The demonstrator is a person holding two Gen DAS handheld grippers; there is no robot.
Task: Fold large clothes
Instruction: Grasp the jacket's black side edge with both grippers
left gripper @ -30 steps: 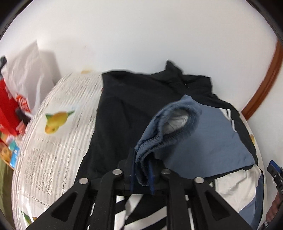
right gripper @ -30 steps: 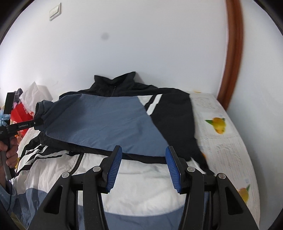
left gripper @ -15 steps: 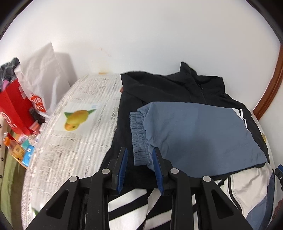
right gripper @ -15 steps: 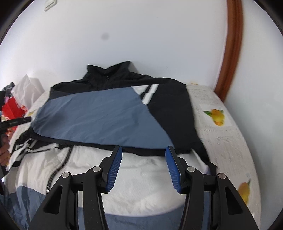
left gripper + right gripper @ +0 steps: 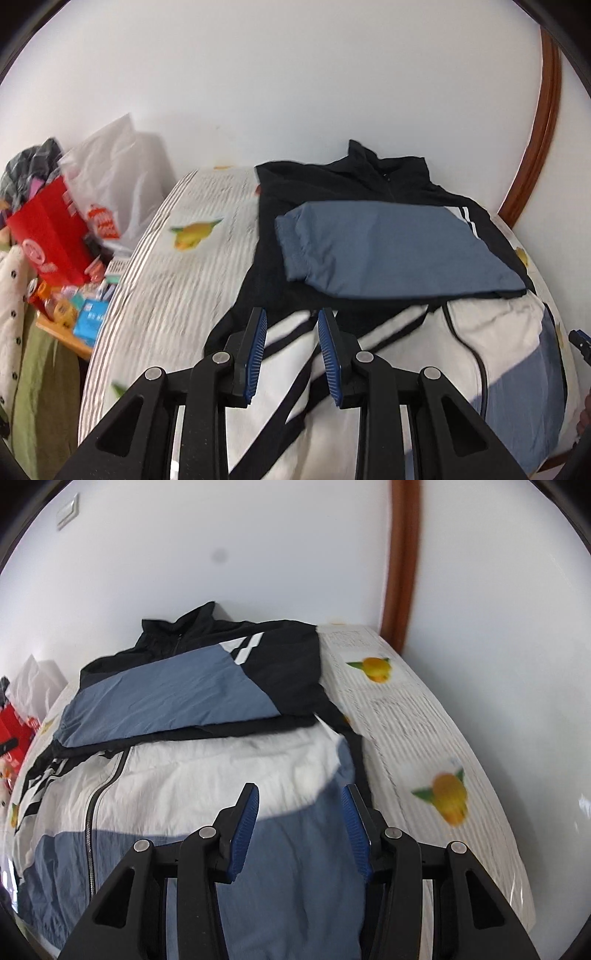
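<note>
A black, blue and white zip jacket lies front up on the bed, collar toward the wall. Its blue sleeve is folded flat across the chest, with the cuff at the left in the left wrist view. My left gripper hovers open over the black-striped white part near the jacket's left side, with nothing between its fingers. My right gripper hangs over the white and blue lower part near the jacket's right edge. Its jaws are closing a little and hold nothing.
The striped bedsheet with a yellow fruit print shows on both sides of the jacket. A red bag, a white plastic bag and small clutter on a wooden stand sit left of the bed. A brown door frame rises at the back right.
My left gripper let go of the blue sleeve cuff, which now lies flat on the chest, and drew back toward the near side. My right gripper shifted toward the jacket's right edge.
</note>
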